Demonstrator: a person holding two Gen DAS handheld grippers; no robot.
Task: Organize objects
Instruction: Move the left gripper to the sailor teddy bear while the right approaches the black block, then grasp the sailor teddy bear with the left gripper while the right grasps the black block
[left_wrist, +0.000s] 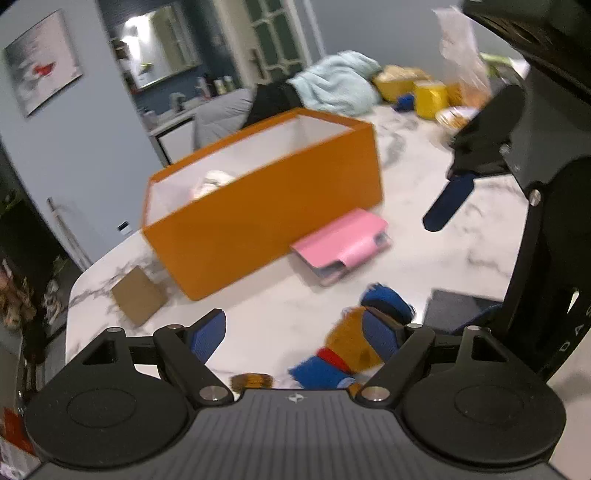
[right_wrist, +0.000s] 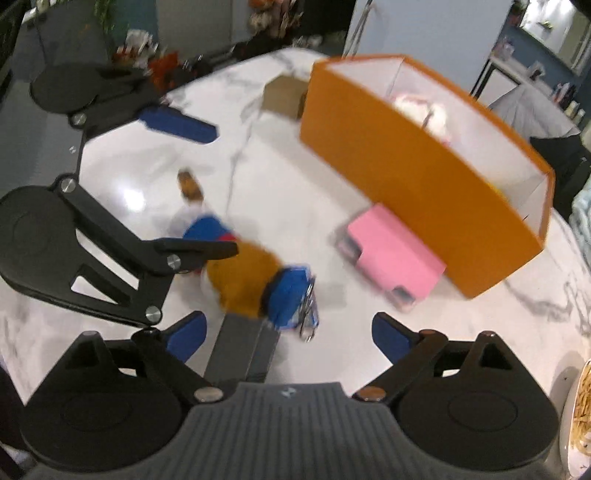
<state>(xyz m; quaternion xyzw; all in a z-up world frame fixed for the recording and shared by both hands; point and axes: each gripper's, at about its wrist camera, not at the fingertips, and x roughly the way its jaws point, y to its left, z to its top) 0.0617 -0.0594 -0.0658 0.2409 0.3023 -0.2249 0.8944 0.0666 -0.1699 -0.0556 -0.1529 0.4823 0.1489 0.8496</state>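
The plush toy (right_wrist: 243, 277) lies on the bench (right_wrist: 295, 177) near the orange box (right_wrist: 406, 177). The left gripper (left_wrist: 295, 332) hangs wide apart around it. The right gripper (right_wrist: 288, 332) is wide apart too, holding nothing. Next, I think: squeeze the toy and lift it into the box.

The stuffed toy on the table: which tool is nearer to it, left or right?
Left. The left tool is right over the stuffed toy, one finger touching it; the right tool sits just short of it.
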